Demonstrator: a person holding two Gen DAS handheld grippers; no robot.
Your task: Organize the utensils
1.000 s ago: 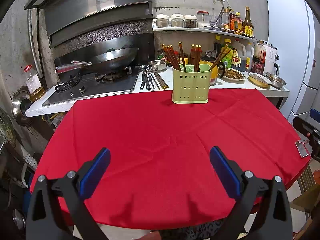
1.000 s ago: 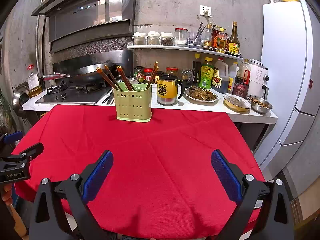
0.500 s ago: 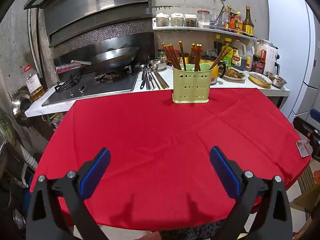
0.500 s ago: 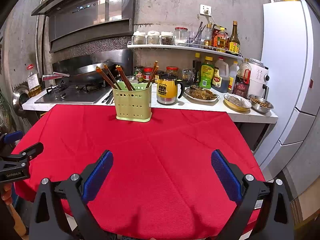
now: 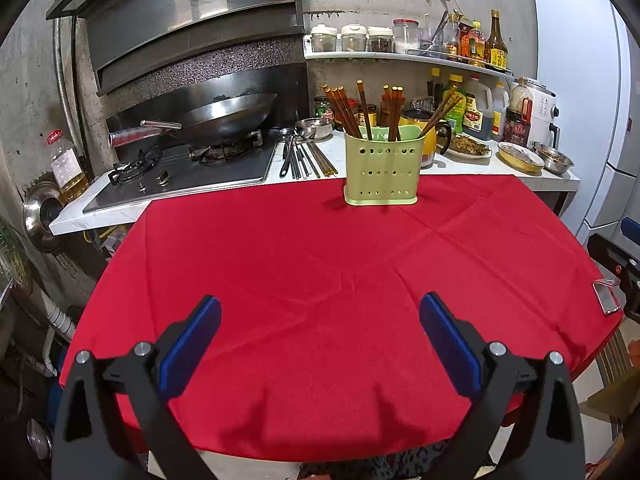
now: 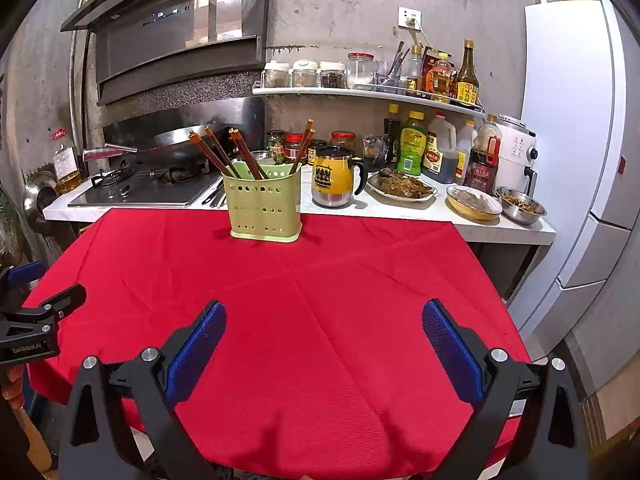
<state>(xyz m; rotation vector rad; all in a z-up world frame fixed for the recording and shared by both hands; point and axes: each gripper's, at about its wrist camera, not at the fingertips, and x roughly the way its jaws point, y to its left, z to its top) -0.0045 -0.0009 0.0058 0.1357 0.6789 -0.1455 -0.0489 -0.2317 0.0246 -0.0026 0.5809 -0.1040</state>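
Left wrist view: the left gripper (image 5: 320,336) hangs over the near edge of the round table under a red cloth (image 5: 320,272), its 2 blue-padded jaws spread wide with nothing between them. Straight ahead of the jaws and slightly to their right, at the far rim of the table, stands the pale green perforated plastic utensil holder (image 5: 382,170), upright, with brown wooden chopsticks (image 5: 362,108) leaning out of it in several directions. Beyond the holder and to the left of the jaws' line, a loose bundle of dark and metal utensils (image 5: 301,156) lies flat on the white countertop (image 5: 456,166) beside the black gas hob (image 5: 180,170); their long axes run roughly away from the jaws, nearly in line with the direction of reach, so the jaws would close across the shafts without much turning of the wrist.

In the right wrist view the right gripper (image 6: 324,344) is likewise spread and empty. From it the holder (image 6: 264,210) sits ahead and to the left of the jaws, and the loose utensils (image 6: 218,196) are mostly hidden behind the holder's left side.

My judgement is that sorting has not begun on the loose bundle, and that the left gripper has the clearer line to it, since the holder does not stand between its jaws and the bundle. Both grippers are well apart from either target.
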